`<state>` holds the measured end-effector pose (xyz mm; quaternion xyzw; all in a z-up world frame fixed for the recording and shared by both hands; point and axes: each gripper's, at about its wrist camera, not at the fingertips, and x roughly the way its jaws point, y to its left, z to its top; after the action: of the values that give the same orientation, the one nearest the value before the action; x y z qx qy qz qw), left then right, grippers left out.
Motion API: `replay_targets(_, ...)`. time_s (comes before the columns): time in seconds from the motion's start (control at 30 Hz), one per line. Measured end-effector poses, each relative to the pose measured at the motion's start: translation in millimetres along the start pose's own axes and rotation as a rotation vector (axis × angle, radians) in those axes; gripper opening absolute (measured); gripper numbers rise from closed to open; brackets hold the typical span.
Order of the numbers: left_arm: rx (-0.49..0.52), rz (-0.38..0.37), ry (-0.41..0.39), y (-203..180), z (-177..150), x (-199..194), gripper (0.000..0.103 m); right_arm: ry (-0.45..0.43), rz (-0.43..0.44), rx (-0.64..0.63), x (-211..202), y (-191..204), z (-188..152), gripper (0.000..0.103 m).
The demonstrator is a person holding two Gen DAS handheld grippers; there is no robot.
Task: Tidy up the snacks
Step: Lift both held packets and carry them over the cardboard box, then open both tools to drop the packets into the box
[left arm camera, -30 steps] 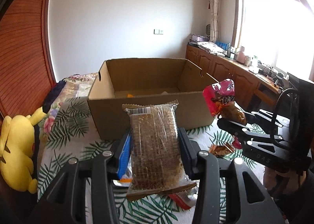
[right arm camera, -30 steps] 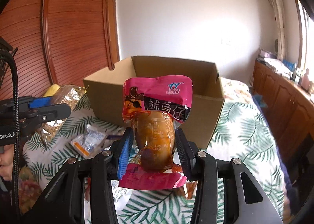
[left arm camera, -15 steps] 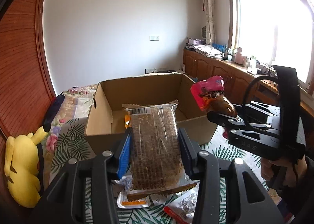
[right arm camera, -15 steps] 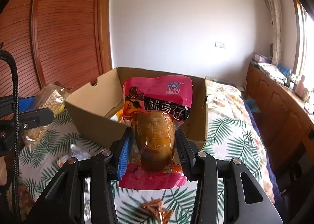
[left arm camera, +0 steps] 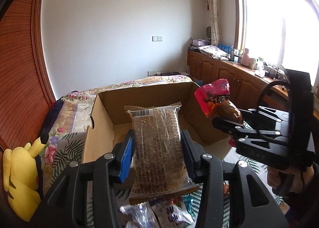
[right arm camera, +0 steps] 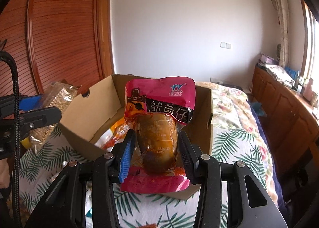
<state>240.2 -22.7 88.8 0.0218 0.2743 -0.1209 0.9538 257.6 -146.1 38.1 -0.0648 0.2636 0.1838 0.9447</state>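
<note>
Black angular gripper frames, silver screws; blue pad on left fingers (left arm camera: 126,161); black braided cable (right arm camera: 15,120).

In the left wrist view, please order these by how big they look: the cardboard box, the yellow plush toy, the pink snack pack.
1. cardboard box, widest in the frame.
2. yellow plush toy, though it lies nearer the camera, so its true size is unsure.
3. pink snack pack, partly hidden by the right gripper.
</note>
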Motion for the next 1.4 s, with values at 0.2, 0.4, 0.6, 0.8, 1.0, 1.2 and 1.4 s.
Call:
replay_targets(0.2,-0.033,-0.005,0.021,18.9,10.1,36.6,0.045,0.004,0.019,0.015,20.7,-15.7,8.6,0.044)
replay_targets(0.4,-0.044,-0.006,0.038,27.5,13.2,67.1,0.045,0.018,0.025,0.01,40.7,-20.9,8.8,0.044)
replay_targets(0.6,-0.05,-0.007,0.059,27.3,10.2,88.6,0.045,0.042,0.019,0.001,58.0,-19.8,3.2,0.045)
replay_targets(0.8,-0.081,-0.001,0.061,29.8,1.2,93.2,0.06,0.057,-0.012,-0.012,65.1,-14.3,-2.1,0.051)
replay_targets(1.0,-0.077,0.004,0.05,25.7,-0.3,82.5,0.062,0.046,0.002,-0.017,58.2,-6.4,-3.0,0.053)
replay_targets(1.2,-0.059,0.007,0.03,18.6,-2.1,62.1,0.07,0.022,0.004,0.002,40.1,-12.9,-1.5,0.053)
replay_targets(1.4,-0.051,-0.006,0.006,14.1,-10.2,33.4,0.072,0.001,0.014,0.012,12.8,-5.4,-9.2,0.054)
